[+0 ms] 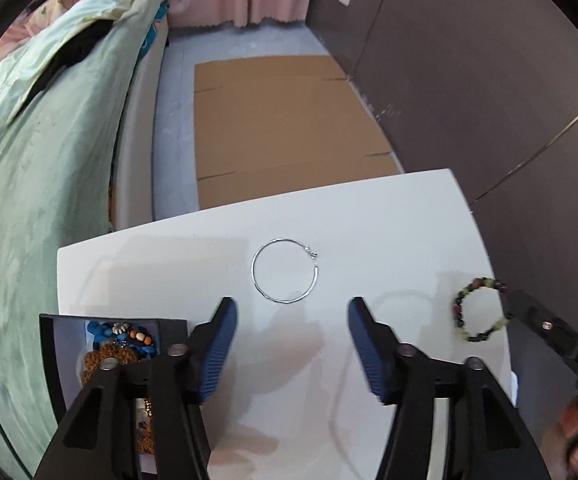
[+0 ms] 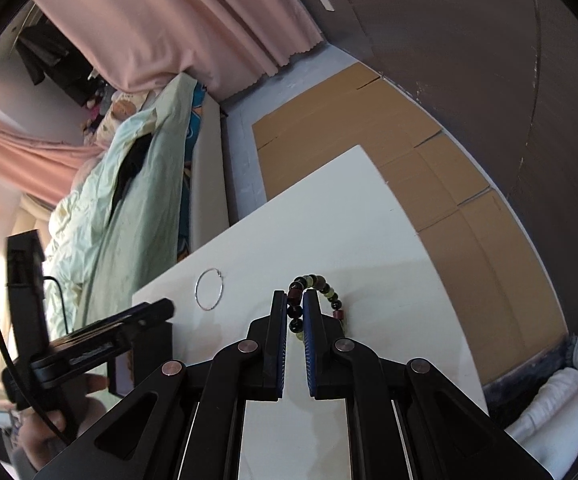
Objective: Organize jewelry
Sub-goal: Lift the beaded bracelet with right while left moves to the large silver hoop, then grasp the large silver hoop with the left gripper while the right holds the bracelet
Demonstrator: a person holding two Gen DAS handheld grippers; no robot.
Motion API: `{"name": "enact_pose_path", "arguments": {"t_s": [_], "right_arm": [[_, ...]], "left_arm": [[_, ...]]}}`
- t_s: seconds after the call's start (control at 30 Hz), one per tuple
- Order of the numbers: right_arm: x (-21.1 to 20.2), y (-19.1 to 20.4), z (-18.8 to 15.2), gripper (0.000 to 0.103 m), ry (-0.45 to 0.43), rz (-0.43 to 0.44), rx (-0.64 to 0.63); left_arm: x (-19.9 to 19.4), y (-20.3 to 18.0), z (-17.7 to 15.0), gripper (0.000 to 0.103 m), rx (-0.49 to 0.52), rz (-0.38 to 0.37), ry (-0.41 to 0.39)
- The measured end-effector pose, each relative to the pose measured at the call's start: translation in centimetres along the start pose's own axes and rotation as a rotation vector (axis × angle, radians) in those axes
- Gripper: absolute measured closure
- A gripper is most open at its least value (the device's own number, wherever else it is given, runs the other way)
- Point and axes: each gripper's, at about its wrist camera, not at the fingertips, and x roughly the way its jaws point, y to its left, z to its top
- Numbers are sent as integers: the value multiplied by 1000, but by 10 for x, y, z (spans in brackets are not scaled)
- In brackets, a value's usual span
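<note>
A thin silver hoop [image 1: 253, 272] lies flat on the white table [image 1: 169, 264], just beyond my left gripper [image 1: 292, 306]. That gripper hangs over the table, open, with nothing between its blue pads. At its lower left stands a black box [image 1: 49, 344] holding blue, orange and brown beaded pieces [image 1: 125, 344]. My right gripper [image 2: 293, 296] is shut on a bracelet of dark, green and red beads [image 2: 317, 281]; the loop hangs past its fingertips, just above the table. In the left wrist view, that bracelet [image 1: 457, 312] shows at the table's right side. The hoop [image 2: 197, 294] sits left of it.
A bed with a pale green cover [image 1: 29, 160] runs along the table's left side. Flattened cardboard [image 1: 281, 128] covers the floor beyond the far edge. A brown wall [image 1: 489, 80] stands close on the right, with pink curtains [image 2: 169, 32] behind. A hand [image 2: 49, 420] grips the left tool.
</note>
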Motion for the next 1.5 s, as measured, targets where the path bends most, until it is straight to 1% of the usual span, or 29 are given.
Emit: {"name": "enact_pose_path", "arguments": {"t_s": [0.03,0.13,0.17,0.33,0.43,0.53,0.6,0.67,0.7,0.77,0.8,0.93,0.97,1.07,1.23,1.27,1.3,1.37,1.4,1.43,1.5], "right_arm": [[-1,-1,0,94,-1,6,8],[-3,-5,1,94,-6,18,33],[-5,-7,1,94,-12,22,40],[-13,-16,4,94,-28,44,67],[-16,-19,4,94,-30,49,76],[-19,-22,3,94,-33,55,78],[-20,-25,3,94,-35,58,83],[-21,-24,3,94,-37,57,85],[-20,-24,3,94,-36,58,83],[-20,-23,3,94,-35,56,79],[-21,-23,3,94,-35,54,76],[-26,-23,3,94,-43,55,72],[-27,-23,3,94,-47,57,73],[-28,-23,2,94,-48,57,73],[-26,-23,-1,94,-40,47,68],[-27,-23,-2,94,-42,47,67],[-29,-22,-3,94,-44,47,66],[-30,-22,-4,94,-46,47,65],[-31,-22,-5,94,-46,46,65],[-31,-21,-6,94,-45,45,65],[-31,-21,-10,94,-44,45,67]], "left_arm": [[3,-2,2,34,2,18,6],[12,-5,8,33,8,40,27],[16,-8,10,33,9,59,38],[36,-21,17,33,33,80,81],[44,-26,21,33,35,86,86],[53,-28,22,33,52,139,98],[58,-26,22,33,39,143,120],[61,-21,22,33,23,155,118],[63,-18,21,33,16,151,118],[69,-12,19,33,-10,114,133],[68,-10,19,33,-18,105,116],[69,-10,19,33,-14,114,111],[69,-10,20,35,-16,115,112],[66,-13,19,55,-5,115,114],[62,-18,10,56,21,105,131],[59,-19,7,75,21,105,121],[57,-17,5,100,23,109,129],[54,-14,1,101,2,71,146],[51,-13,-2,101,8,70,143],[48,-13,-5,101,21,85,135],[46,-9,-10,101,15,78,136]]}}
